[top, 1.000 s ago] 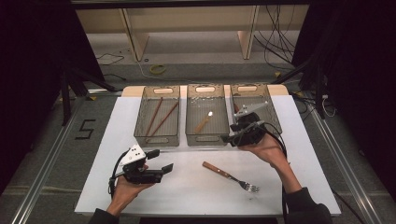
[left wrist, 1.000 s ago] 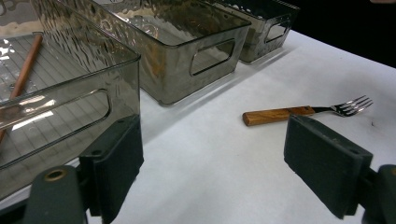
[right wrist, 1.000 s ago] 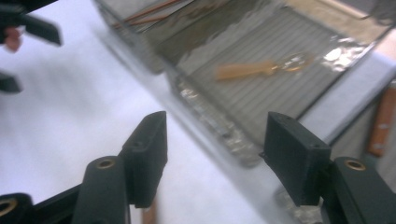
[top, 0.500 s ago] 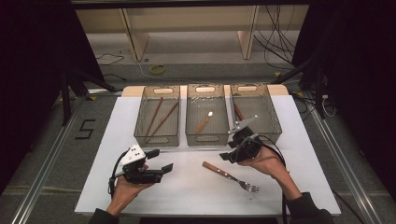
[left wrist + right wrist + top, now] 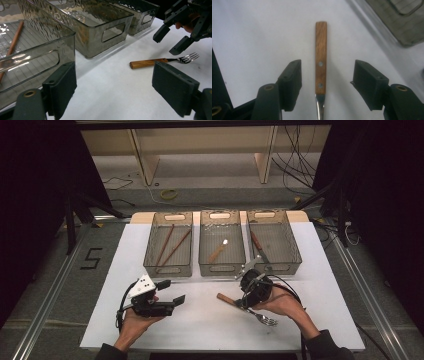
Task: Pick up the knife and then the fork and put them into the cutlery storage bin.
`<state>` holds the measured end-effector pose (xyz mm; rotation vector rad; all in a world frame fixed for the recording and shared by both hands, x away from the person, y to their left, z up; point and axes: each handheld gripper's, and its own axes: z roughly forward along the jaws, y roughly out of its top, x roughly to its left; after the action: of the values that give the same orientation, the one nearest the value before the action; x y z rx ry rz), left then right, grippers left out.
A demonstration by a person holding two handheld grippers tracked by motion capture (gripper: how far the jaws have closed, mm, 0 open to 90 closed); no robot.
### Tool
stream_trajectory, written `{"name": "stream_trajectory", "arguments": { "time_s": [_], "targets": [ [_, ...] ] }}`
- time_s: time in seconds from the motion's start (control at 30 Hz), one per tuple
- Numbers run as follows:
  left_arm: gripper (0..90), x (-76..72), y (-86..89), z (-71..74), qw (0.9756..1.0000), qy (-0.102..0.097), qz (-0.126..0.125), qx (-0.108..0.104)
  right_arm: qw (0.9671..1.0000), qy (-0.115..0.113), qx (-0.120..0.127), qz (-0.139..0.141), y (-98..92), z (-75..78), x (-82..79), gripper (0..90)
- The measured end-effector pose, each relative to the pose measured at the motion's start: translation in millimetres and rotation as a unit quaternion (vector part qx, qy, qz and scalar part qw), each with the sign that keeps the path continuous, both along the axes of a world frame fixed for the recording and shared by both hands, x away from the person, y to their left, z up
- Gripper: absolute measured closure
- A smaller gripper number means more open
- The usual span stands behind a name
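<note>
Now that your right gripper has dropped from the far bins onto the fork, its open jaws straddle the wooden handle untouched | fork lies flat on the table, near right | left gripper idle, open | next: close.

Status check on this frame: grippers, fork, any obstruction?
Right gripper open, jaws either side of the fork handle, not gripping. Left gripper open, holding nothing. Fork flat on the table, nothing in the way.
</note>
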<state>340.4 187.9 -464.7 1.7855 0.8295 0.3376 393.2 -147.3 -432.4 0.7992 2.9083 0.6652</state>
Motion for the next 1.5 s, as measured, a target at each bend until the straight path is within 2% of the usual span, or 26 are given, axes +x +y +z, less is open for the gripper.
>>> {"name": "stream_trajectory", "arguments": {
  "time_s": [0.23, 0.47, 0.63, 1.03, 1.23, 1.3, 1.5],
  "targets": [
    [19.0, 0.2, -0.4, 0.2, 1.0, -0.001, -0.002, 0.0, 0.9995, 0.002, -0.032, 0.006, 3.2, -6.8, -1.6, 44.8],
    [19.0, 0.2, -0.3, -0.1, 1.0, 0.001, -0.002, 0.002, 0.9984, 0.013, -0.053, 0.016, 7.5, -16.8, -3.7, 51.9],
    [19.0, 0.2, -0.9, -0.5, 1.0, 0.001, -0.002, 0.003, 0.9975, 0.009, -0.066, 0.022, 8.3, -19.2, -4.5, 57.4],
    [19.0, 0.3, -0.7, -0.2, 1.0, 0.001, -0.003, 0.002, 0.9957, 0.015, -0.084, 0.036, 11.7, -27.2, -4.8, 67.1],
    [19.0, 0.5, -1.4, -0.6, 1.0, 0.001, -0.003, 0.004, 0.9951, 0.009, -0.09, 0.039, 12.4, -27.4, -5.6, 72.6],
    [19.0, 0.3, -2.3, -0.7, 1.0, 0.001, -0.004, 0.005, 0.9945, 0.006, -0.093, 0.048, 12.8, -27.7, -5.8, 74.8],
    [19.0, 0.3, -2.2, -0.8, 1.0, 0.001, -0.004, 0.005, 0.9947, 0.008, -0.093, 0.043, 13.2, -27.9, -5.2, 76.4]
  ]
}}
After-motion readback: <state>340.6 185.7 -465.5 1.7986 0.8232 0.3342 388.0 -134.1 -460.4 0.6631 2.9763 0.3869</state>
